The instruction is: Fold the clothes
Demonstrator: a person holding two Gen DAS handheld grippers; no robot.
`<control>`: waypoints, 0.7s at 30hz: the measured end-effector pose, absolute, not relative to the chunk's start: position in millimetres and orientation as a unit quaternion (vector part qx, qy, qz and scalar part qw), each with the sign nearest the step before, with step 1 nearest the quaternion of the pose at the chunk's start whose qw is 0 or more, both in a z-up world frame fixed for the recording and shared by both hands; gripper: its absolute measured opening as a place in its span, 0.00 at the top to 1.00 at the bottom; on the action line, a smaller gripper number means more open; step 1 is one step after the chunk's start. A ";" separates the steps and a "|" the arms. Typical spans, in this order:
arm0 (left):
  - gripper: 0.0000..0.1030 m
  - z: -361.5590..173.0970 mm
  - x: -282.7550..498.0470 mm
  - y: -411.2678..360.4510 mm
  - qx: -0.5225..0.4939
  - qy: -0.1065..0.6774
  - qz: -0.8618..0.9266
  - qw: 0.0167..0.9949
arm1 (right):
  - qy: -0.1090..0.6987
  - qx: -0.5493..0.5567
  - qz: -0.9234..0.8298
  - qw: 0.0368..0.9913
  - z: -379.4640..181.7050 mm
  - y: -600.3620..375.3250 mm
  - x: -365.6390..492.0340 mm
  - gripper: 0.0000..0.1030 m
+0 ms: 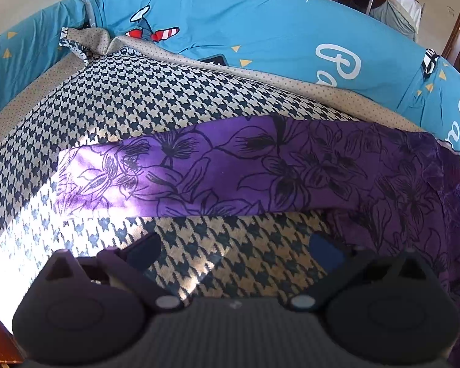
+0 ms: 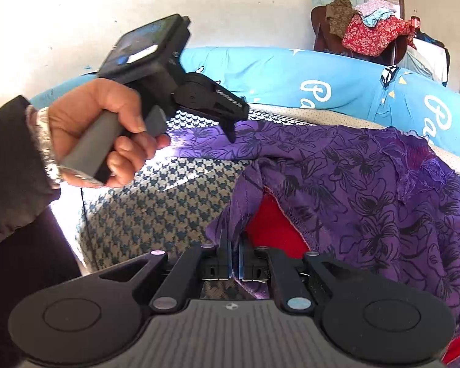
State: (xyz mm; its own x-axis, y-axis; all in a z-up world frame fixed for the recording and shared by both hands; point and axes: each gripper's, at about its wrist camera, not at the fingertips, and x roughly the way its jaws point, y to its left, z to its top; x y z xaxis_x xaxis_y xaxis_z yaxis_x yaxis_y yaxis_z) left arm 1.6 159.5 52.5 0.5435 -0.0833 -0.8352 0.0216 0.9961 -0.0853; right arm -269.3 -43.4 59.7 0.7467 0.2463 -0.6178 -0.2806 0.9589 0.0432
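Between the right gripper's [image 2: 235, 256] nearly shut jaws a hem of the purple floral garment [image 2: 352, 184] is pinched, the blue pads pressed onto the cloth with only that fold between them. Just beyond those jaws the garment opens over a red lining or cloth [image 2: 270, 224] and spreads away to the right across the houndstooth blanket [image 2: 156, 208].

Ahead and to the left of them, a hand [image 2: 86, 128] in a dark sleeve holds the left gripper [image 1: 236, 245], its tips down at the far edge of the purple cloth. From its own camera that gripper's jaws stand wide apart, holding nothing, with bare houndstooth between them; the garment's long sleeve-like band [image 1: 199, 171] lies straight across just beyond the fingertips, and more of the purple cloth lies at the right finger [image 1: 325, 248]. A patch of sunlight washes out the left end of that band. Behind everything runs a blue printed bedcover [image 1: 260, 30], and a chair heaped with clothes [image 2: 371, 27] stands by the far wall.
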 end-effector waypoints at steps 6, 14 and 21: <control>0.00 49.0 -1.4 154.6 -0.015 0.476 -0.030 0.879 | 0.373 -0.018 0.175 0.911 44.2 -29.7 -299.3 0.93; 0.00 42.2 -4.7 157.1 -0.009 0.484 -0.023 0.874 | 0.404 -0.032 0.230 0.885 44.2 -21.0 -322.4 0.88; 0.00 39.7 -7.9 154.9 -0.003 0.488 -0.031 0.872 | 0.360 -0.057 0.199 0.910 53.3 -27.9 -325.7 0.74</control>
